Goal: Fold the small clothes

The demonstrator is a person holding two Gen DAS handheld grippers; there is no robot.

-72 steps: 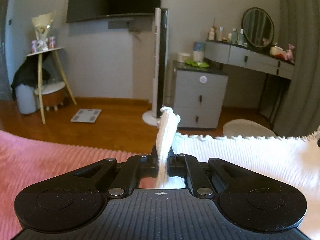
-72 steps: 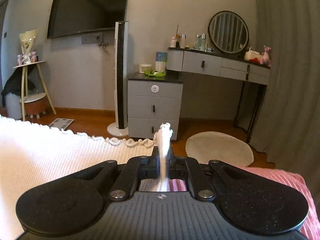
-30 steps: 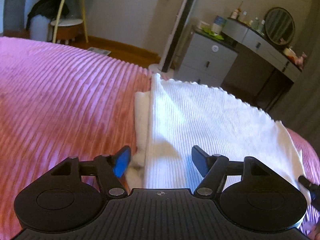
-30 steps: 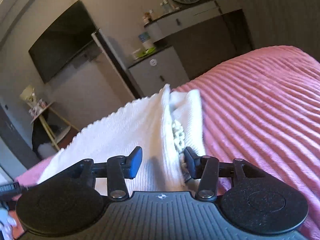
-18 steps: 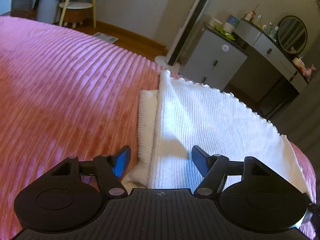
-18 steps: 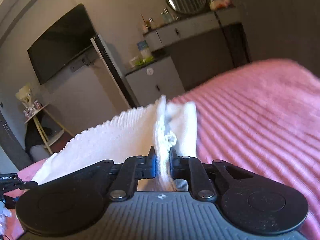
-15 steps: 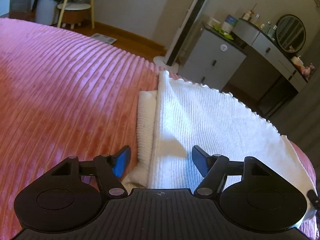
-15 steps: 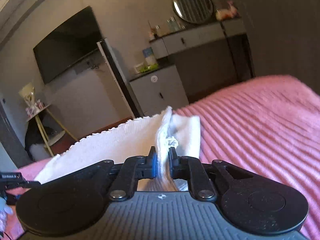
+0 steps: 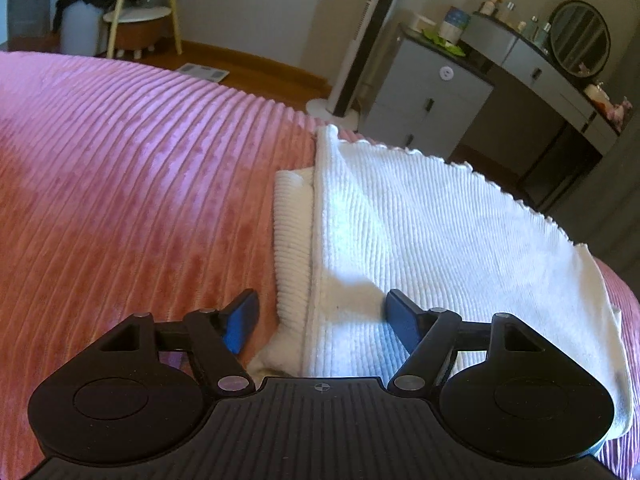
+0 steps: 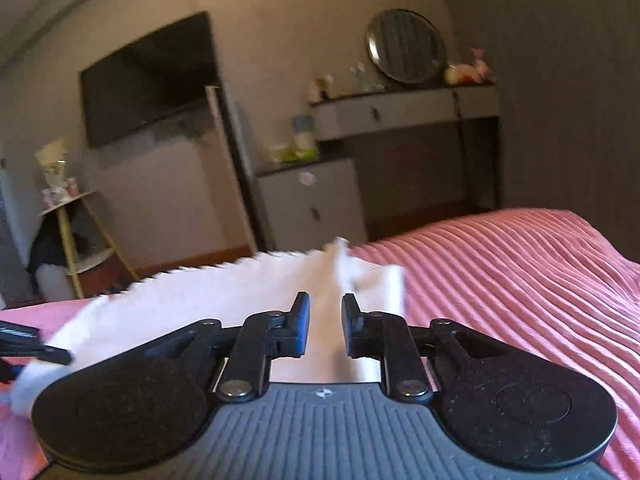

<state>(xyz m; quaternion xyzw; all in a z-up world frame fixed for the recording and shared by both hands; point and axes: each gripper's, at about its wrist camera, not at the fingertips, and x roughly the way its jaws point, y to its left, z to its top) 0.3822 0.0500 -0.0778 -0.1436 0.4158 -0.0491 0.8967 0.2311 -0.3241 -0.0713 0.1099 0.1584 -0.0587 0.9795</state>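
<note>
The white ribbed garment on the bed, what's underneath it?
Under the white garment lies the pink ribbed bedspread. A folded-under cream layer peeks out along its left edge; anything further beneath is covered.

Place: a home bedroom.
Bed: pink ribbed bedspread (image 9: 120, 184) is spreading under the fingers.
Beyond the fingertips: round-mirrored grey dressing table (image 9: 560, 76), grey drawer cabinet (image 9: 424, 108), black wall-mounted television (image 10: 148, 80) are standing.
</note>
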